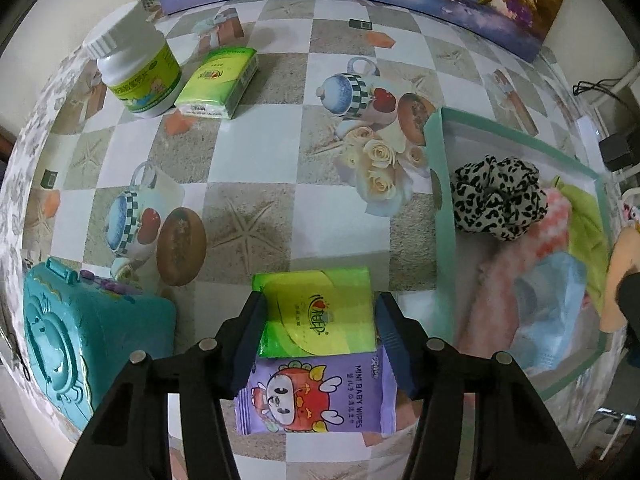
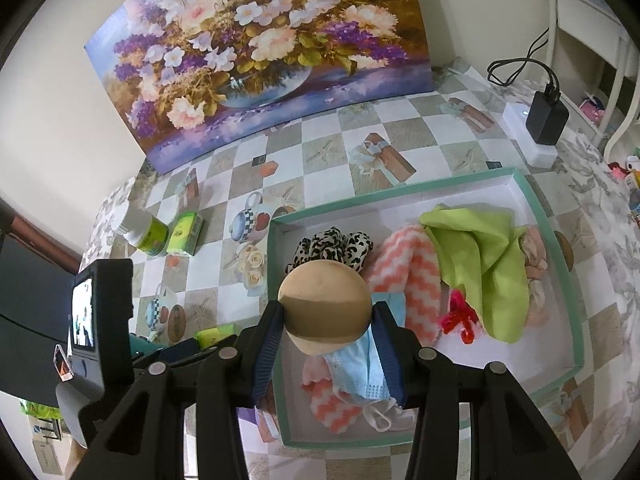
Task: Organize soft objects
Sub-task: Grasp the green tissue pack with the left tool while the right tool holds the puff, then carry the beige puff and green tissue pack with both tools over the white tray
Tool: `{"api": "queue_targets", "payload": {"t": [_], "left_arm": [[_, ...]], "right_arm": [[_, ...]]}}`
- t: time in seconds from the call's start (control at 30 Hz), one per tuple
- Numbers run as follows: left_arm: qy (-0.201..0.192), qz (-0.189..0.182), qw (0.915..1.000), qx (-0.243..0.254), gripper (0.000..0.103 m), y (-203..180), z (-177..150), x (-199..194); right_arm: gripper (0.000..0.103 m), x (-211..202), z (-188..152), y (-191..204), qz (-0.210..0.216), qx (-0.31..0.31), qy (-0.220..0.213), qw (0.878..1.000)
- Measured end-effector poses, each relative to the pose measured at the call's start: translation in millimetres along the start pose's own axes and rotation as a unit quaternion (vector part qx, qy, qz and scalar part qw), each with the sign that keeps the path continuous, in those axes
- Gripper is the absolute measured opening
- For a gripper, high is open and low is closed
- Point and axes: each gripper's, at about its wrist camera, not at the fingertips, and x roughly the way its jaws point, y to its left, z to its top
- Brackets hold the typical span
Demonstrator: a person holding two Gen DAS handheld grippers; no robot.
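Observation:
My left gripper [image 1: 320, 312] is open with its fingers on either side of a green tissue pack [image 1: 318, 314] lying on the table; a purple baby-wipes pack [image 1: 316, 394] lies just below it. My right gripper [image 2: 328, 314] is shut on a tan round sponge puff [image 2: 325, 306] and holds it above the teal-rimmed box [image 2: 554, 248]. In the box lie a leopard scrunchie [image 2: 332, 246], a pink zigzag cloth [image 2: 400, 268], a green cloth [image 2: 480, 256], a blue face mask [image 2: 356, 376] and a red piece [image 2: 458, 320]. The box also shows in the left wrist view [image 1: 438, 200].
A white jar with a green label [image 1: 132, 68] and a second green tissue pack [image 1: 218, 82] stand at the far left. A teal toy case [image 1: 76, 340] lies at the near left. A flower painting [image 2: 264, 48] leans on the wall. A charger block [image 2: 546, 116] sits far right.

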Motion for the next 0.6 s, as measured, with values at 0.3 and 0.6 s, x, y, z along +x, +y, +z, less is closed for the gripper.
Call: {"api": "queue_targets", "payload": {"t": [0.3, 0.6], "left_arm": [[-0.003, 0.024, 0.9996, 0.015, 0.061, -15, 3, 2], [0.01, 0.031, 0.9995, -0.001, 0.065, -11, 7, 7]], "right_arm": [[0.048, 0, 0, 1, 0.001, -0.001, 0.0, 1.0], [0.048, 0, 1, 1, 0.001, -0.002, 0.001, 1.0]]}}
